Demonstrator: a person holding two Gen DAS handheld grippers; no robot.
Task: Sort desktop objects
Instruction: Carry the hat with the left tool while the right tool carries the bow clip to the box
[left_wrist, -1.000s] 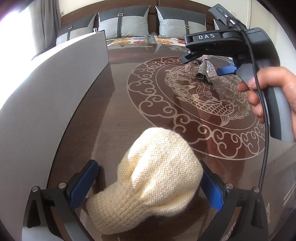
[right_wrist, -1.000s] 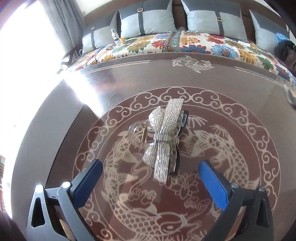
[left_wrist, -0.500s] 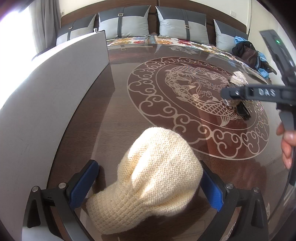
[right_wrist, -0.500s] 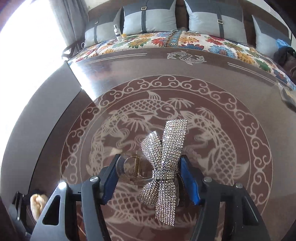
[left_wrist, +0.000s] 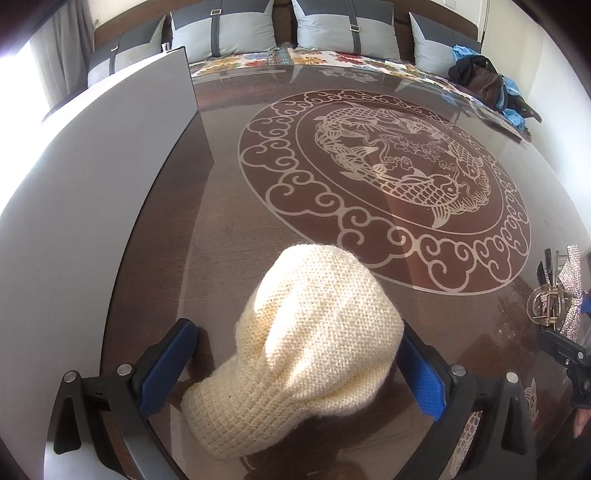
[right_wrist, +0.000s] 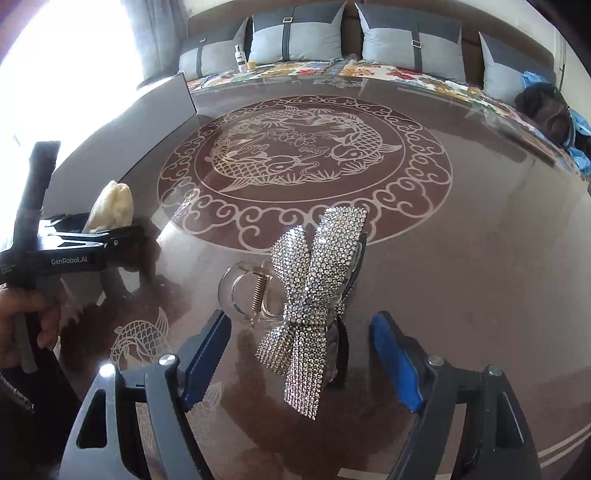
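Ahead of the left gripper, the knitted cream hat fills the gap between the blue pads; no free passage exists there. Beyond the hat, the table surface lies bare up to its far edge. To the left of this gripper, a grey upright panel walls off that side.

Between the pads of the right gripper, the rhinestone bow hair clip occupies the centre, with clear gaps either side. Forward and right of it the table is unobstructed. To its left, the left gripper and hat block passage.
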